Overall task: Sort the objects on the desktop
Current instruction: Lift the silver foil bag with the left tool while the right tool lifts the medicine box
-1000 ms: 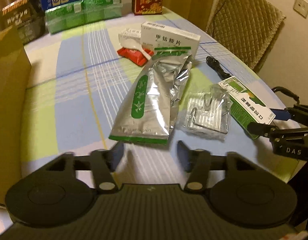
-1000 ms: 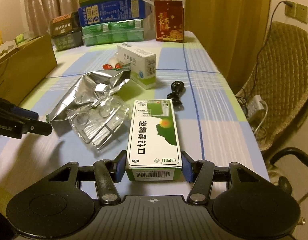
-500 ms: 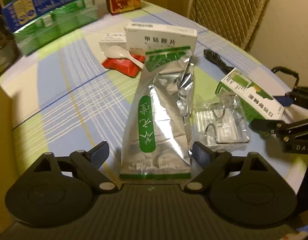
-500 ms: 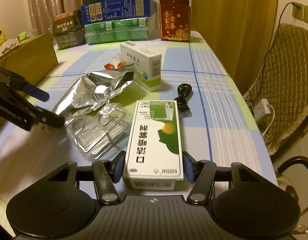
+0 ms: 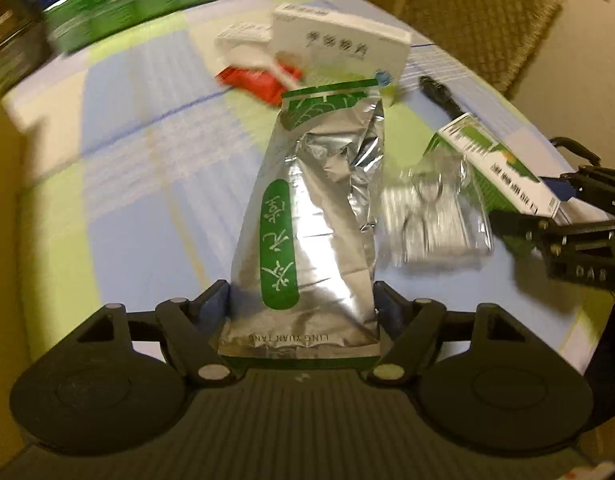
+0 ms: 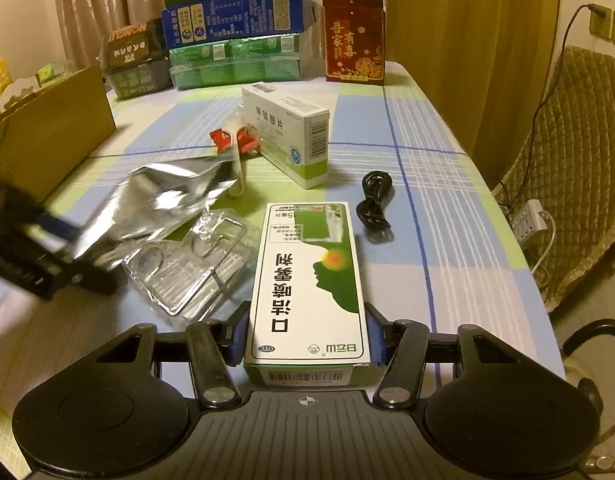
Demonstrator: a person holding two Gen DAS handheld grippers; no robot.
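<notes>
On the checked tablecloth (image 6: 447, 216), the left gripper (image 5: 301, 304) is clamped on the near end of the silver tea pouch (image 5: 315, 216). Just beside it, the right gripper (image 6: 305, 334) grasps the green-and-white spray box (image 6: 309, 280), with a clear blister pack (image 6: 191, 264) lying between pouch and box.

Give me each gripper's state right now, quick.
Left gripper: closed on the silver foil pouch with green label.
Right gripper: closed on the white-and-green cardboard box.
</notes>
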